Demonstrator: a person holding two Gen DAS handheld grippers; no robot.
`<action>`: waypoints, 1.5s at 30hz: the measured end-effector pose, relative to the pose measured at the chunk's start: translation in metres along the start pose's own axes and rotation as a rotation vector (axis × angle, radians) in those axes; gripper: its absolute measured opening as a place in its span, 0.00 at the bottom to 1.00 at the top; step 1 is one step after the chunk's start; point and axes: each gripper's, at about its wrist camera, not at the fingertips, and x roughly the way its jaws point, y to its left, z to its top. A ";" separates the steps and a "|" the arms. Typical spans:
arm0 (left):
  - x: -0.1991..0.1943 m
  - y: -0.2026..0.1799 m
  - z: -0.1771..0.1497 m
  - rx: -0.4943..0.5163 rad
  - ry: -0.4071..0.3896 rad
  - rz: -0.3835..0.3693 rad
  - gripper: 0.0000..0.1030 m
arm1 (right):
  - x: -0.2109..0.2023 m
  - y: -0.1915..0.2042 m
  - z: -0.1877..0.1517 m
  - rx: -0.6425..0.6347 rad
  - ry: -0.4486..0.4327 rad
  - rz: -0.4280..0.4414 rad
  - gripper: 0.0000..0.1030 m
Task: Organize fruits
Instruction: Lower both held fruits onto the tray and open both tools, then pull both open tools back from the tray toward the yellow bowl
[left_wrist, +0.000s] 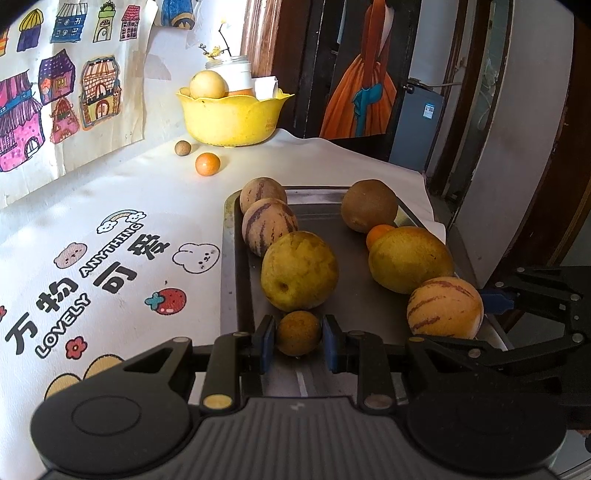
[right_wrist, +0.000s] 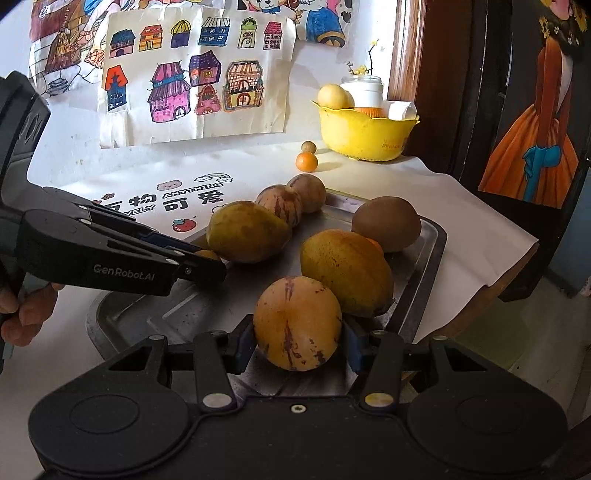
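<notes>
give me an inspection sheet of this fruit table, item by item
Surface: white printed tablecloth, metal tray on it.
Job's things: two rows of fruit on the tray; orange and small brown fruit loose beside the yellow bowl.
Clutter: white jar behind the bowl.
Grippers: left gripper shut on a small round fruit; right gripper shut on a striped melon.
Cables: nothing seen.
Surroundings: house drawings on the wall.
</notes>
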 end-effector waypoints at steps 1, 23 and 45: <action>0.000 0.000 0.000 0.000 0.000 0.000 0.29 | 0.000 0.000 0.000 0.003 -0.002 -0.001 0.49; -0.004 0.005 0.000 -0.039 0.026 -0.008 0.38 | -0.008 0.002 -0.009 0.041 -0.022 -0.021 0.53; -0.075 0.025 -0.023 -0.135 -0.077 0.025 0.99 | -0.061 0.027 -0.031 0.116 -0.114 -0.066 0.93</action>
